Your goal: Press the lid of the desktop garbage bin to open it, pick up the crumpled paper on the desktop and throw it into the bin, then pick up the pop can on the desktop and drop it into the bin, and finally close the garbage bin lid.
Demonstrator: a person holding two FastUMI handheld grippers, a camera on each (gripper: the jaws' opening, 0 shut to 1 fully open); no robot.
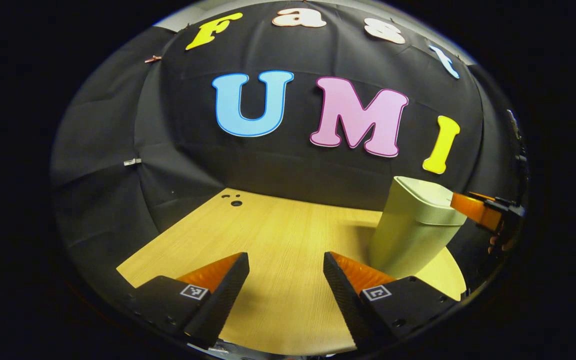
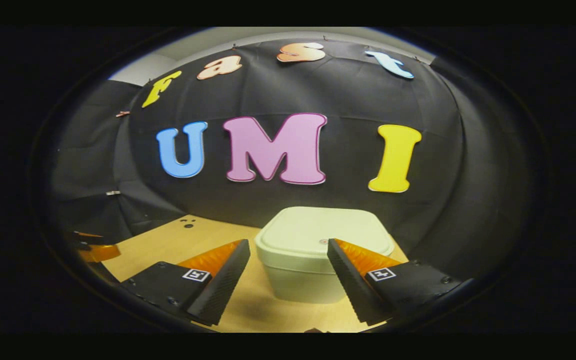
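Note:
The pale green garbage bin (image 1: 413,230) stands on the wooden desktop (image 1: 278,240) with its lid (image 2: 324,231) shut and flat. In the right gripper view my right gripper (image 2: 288,250) is open, raised just above and in front of the bin, with the lid between and beyond the fingertips. In the left gripper view my left gripper (image 1: 286,262) is open over bare desktop, to the left of the bin, with nothing between its fingers. The right gripper (image 1: 485,210) also shows at the bin's top right edge in the left gripper view.
Small dark holes (image 1: 233,200) mark the desktop's far left corner. Black cloth walls close the booth behind and at both sides. The left gripper (image 2: 93,247) shows at the far left of the right gripper view, over the desk edge.

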